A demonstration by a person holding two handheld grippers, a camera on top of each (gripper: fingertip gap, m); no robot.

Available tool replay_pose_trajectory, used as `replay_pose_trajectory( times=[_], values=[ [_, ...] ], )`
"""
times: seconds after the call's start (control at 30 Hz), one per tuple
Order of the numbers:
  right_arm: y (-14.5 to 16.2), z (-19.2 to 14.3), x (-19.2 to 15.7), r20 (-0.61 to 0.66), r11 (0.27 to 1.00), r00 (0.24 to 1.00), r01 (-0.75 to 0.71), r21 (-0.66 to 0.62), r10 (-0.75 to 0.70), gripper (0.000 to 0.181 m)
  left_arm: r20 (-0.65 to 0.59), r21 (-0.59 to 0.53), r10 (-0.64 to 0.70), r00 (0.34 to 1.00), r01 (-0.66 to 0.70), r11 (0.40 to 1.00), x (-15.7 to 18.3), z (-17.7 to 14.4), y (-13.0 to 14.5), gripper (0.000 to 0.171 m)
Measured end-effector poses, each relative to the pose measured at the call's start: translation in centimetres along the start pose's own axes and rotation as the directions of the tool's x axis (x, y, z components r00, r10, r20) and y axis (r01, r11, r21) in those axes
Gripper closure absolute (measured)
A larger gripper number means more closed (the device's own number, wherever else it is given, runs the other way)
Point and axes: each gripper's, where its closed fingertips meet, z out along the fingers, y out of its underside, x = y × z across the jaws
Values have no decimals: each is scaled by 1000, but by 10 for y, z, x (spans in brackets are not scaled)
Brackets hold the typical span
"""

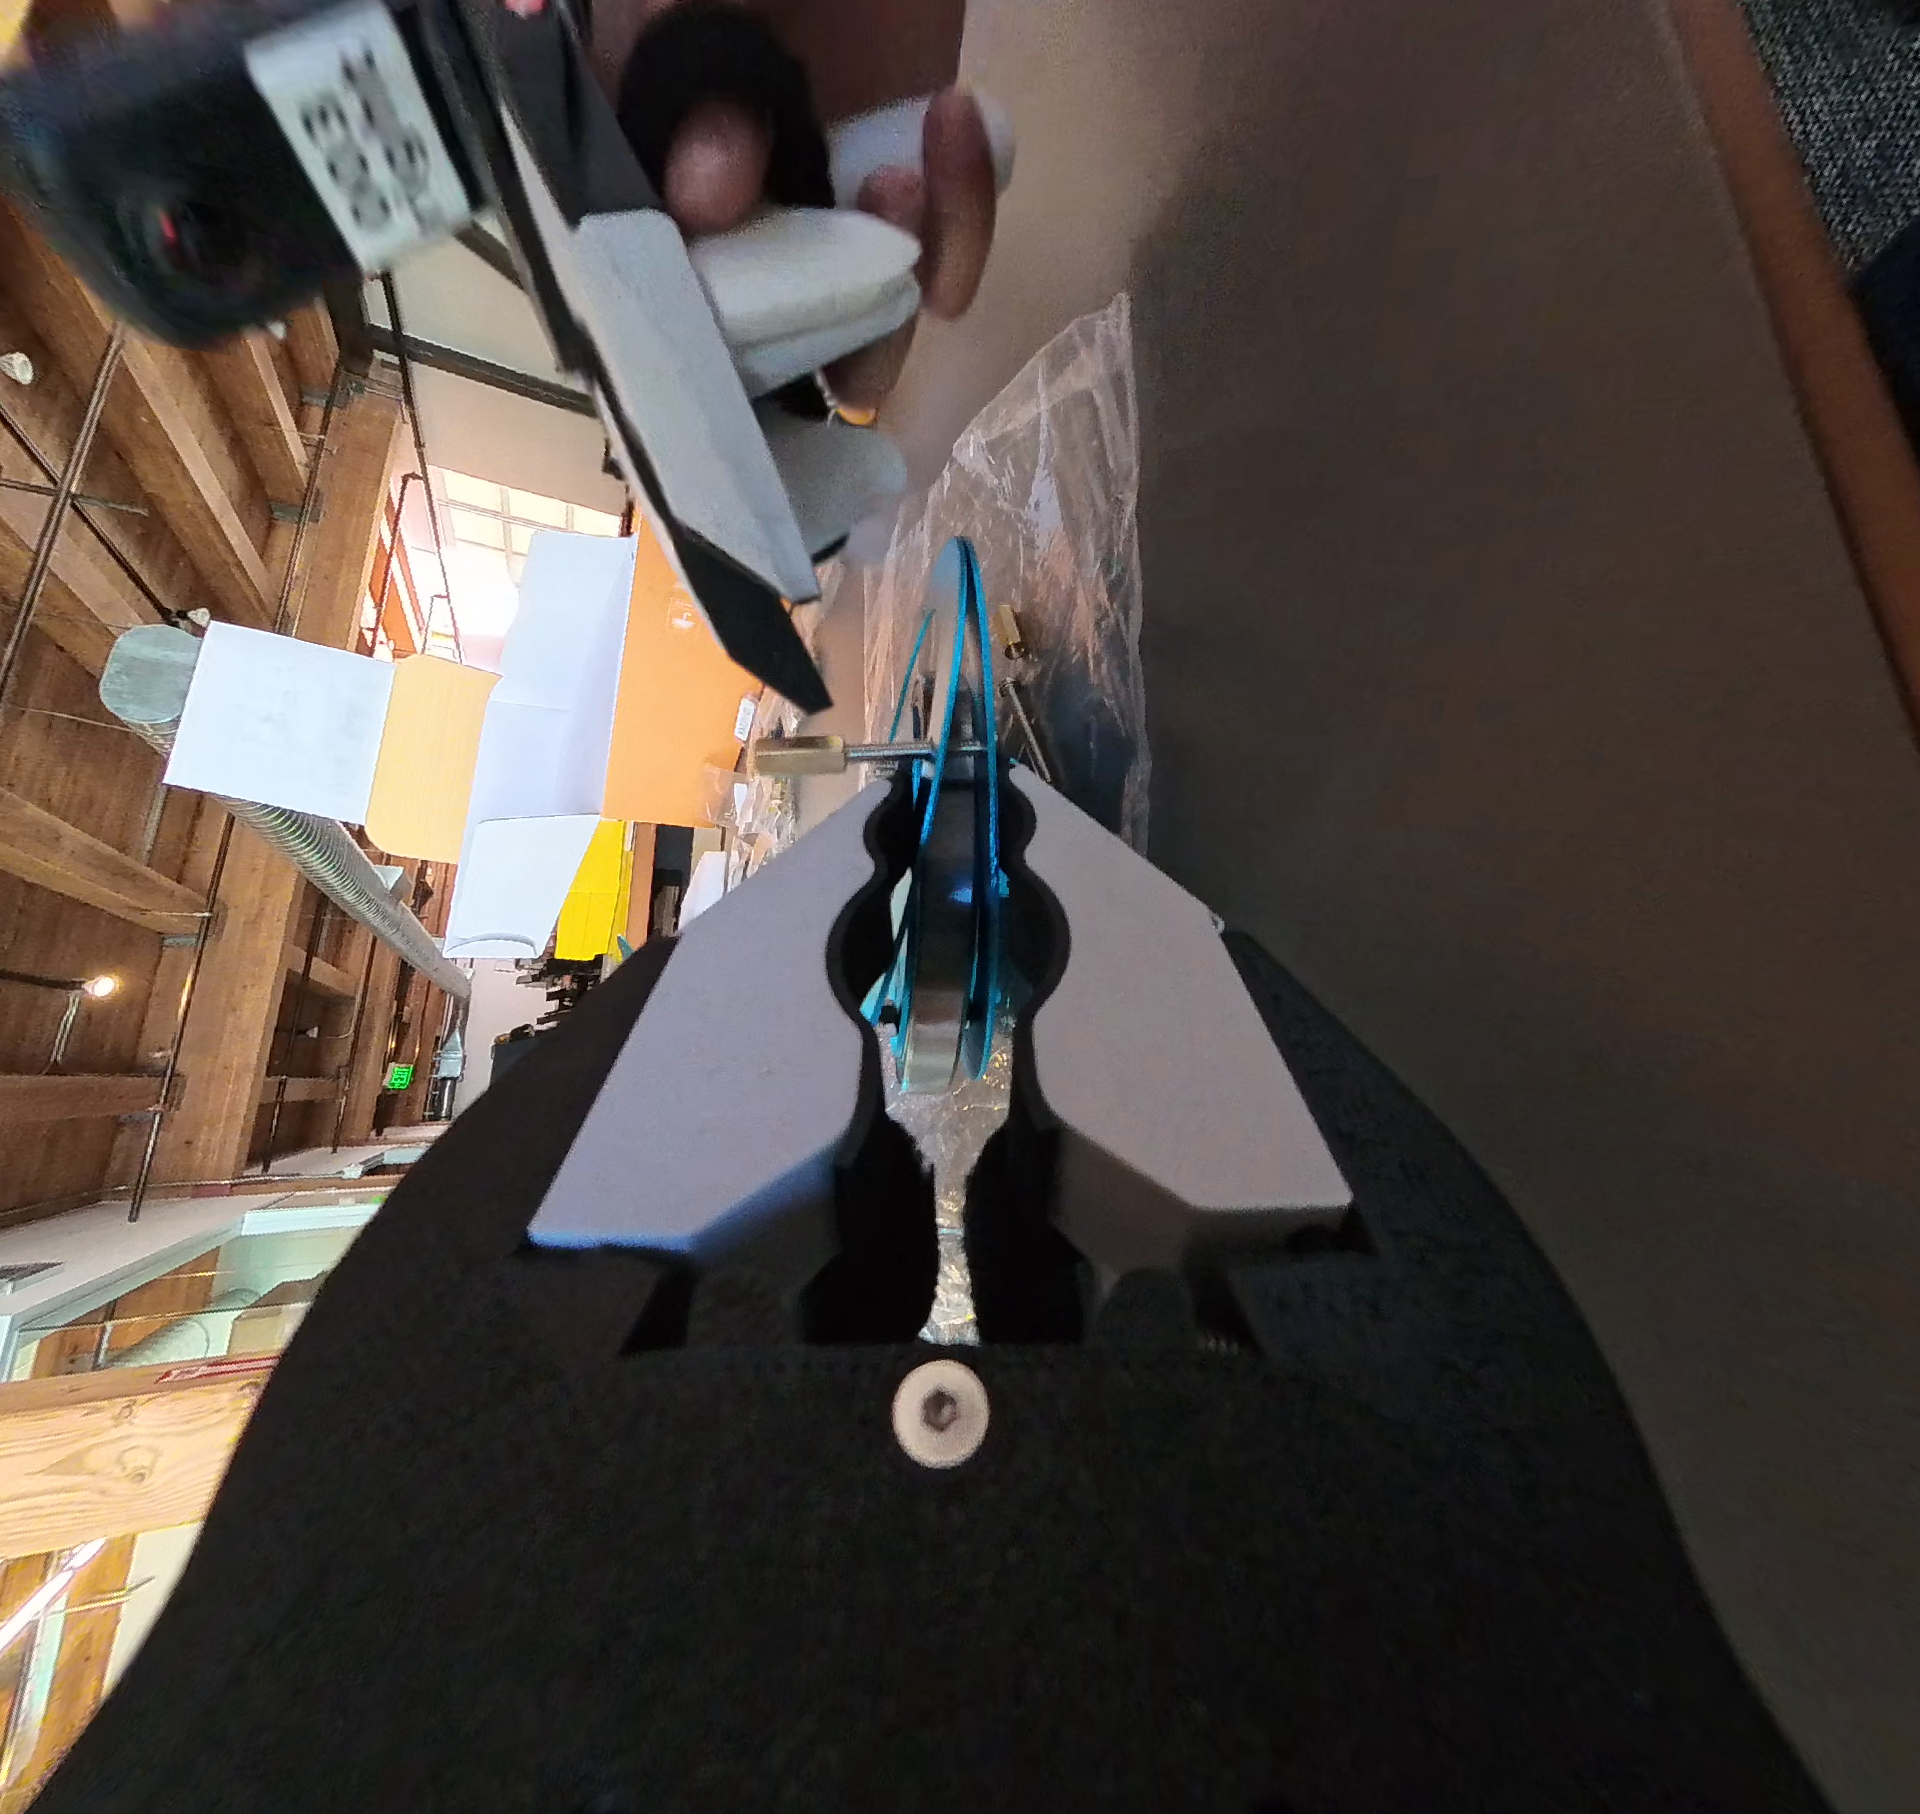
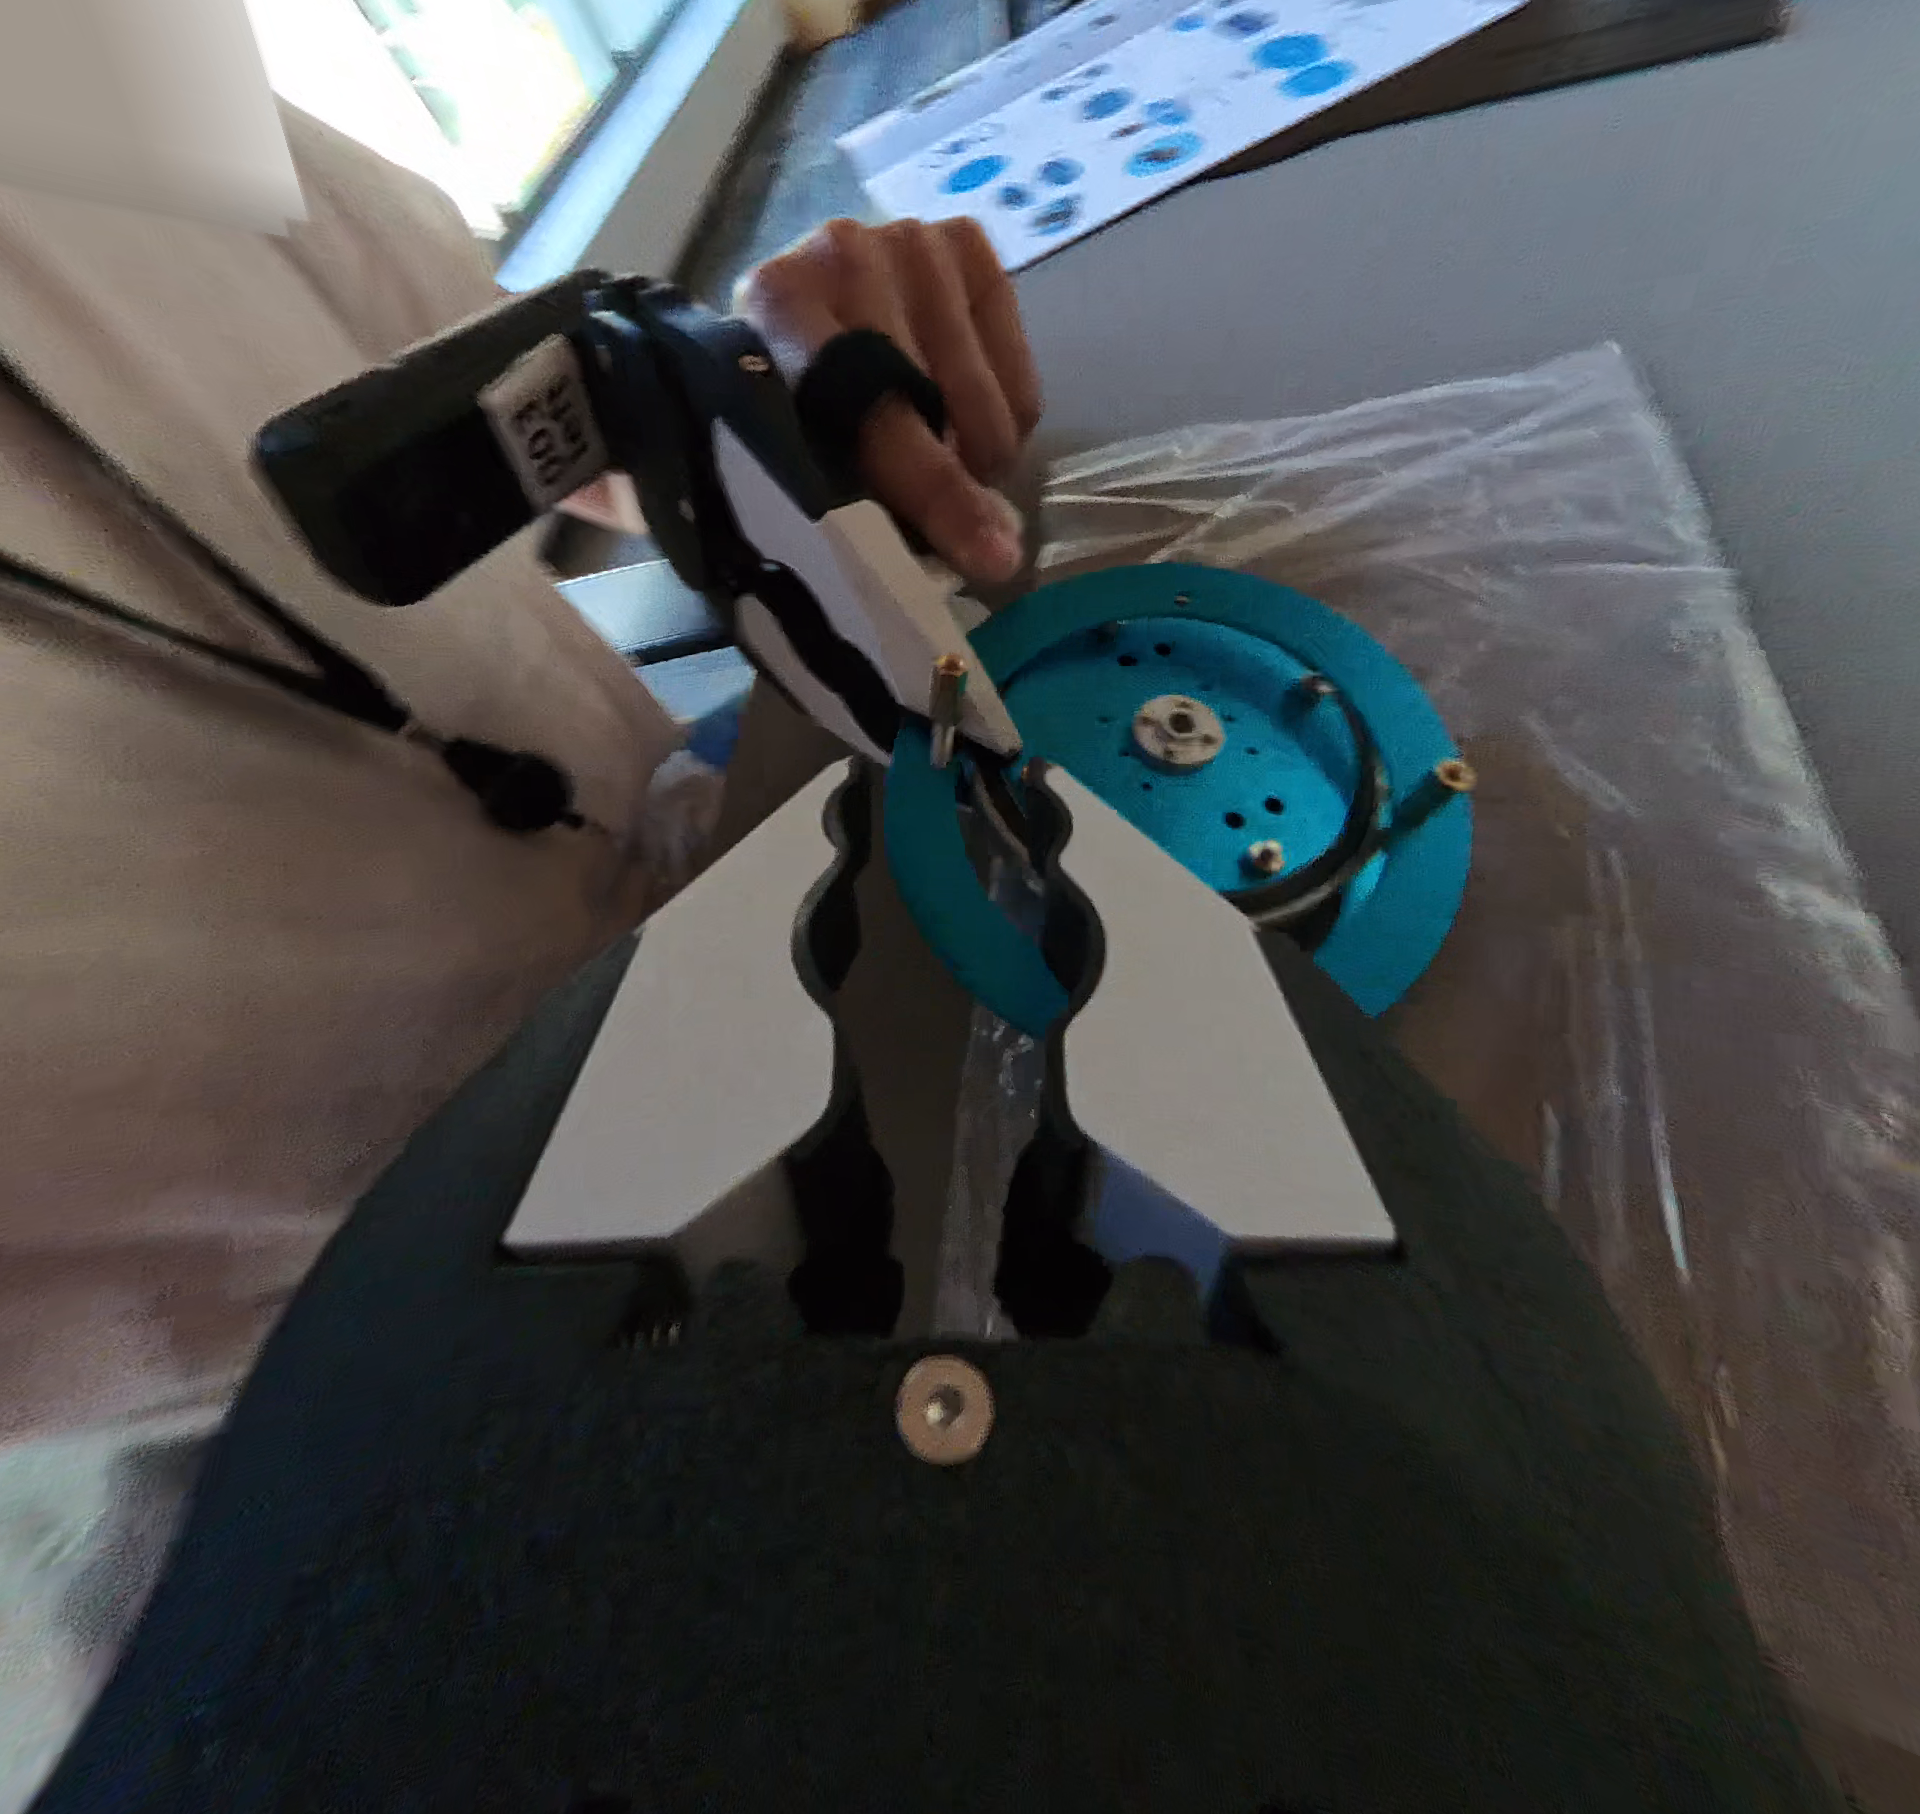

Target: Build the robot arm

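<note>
Clearly, a blue disc assembly (image 2: 1195,756) is held up off the surface (image 2: 1507,237), gripped from two sides. In the left wrist view it is seen edge-on: thin blue plates (image 1: 951,891) sandwiching a darker core, with the left gripper (image 1: 951,933) closed on them, its grey fingers (image 1: 748,995) pressed against both faces. A brass standoff (image 1: 798,756) on a screw is seen projecting sideways from the plates. In the right wrist view the right gripper (image 2: 1023,891) is pinched on the outer blue ring near its cut edge, with crinkled clear film caught between the jaws. The left gripper is seen across in that view, held by a hand (image 2: 914,382), its tip at the ring beside a standoff.

A clear plastic bag (image 2: 1455,704) lies on the surface beneath the assembly, and a printed sheet (image 2: 1174,81) lies farther back. Loose brass hardware (image 1: 1010,630) can be made out inside the bag.

The assembly is judged stiff and fairly light, of metal or hard plastic with smooth, possibly slippery faces. The flat rim is probably the best place to be taken hold of; the standoffs and screws should be avoided, since they could be bent or loosened. The bag is soft and slippery.
</note>
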Motion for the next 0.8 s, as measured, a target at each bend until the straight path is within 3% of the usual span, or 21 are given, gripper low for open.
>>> replay_pose_trajectory(
  times=[0.07,0.2,0.27,0.37,0.47,0.6,0.7,0.8],
  values=[
    [-2,6,-2,149,999,989,-19,-35,24,154,1,1,0,1000,0,1000,0,0,0,156],
    [-12,19,-9,300,997,952,74,-39,-59,164,2,2,0,1000,0,1000,-1,1,0,157],
    [-10,22,-4,291,993,955,84,-79,-58,177,-1,4,-2,1000,2,1000,0,1,0,156],
    [-10,22,-3,264,997,964,35,-70,-16,177,-1,2,-7,1000,7,1000,-1,1,0,156],
    [-11,23,-1,111,1000,994,-13,-29,16,177,1,-4,-1,1000,1,1000,-1,1,1,156],
    [-11,24,2,-257,996,964,-40,78,59,176,1,-10,11,1000,-11,1000,0,0,1,156],
    [-10,22,4,-536,986,836,-37,165,121,176,0,-12,21,1000,-21,1000,1,1,0,156],
    [-8,18,7,-730,965,647,-36,259,220,176,-1,-12,27,1000,-27,1000,2,1,-1,156]
  ],
)
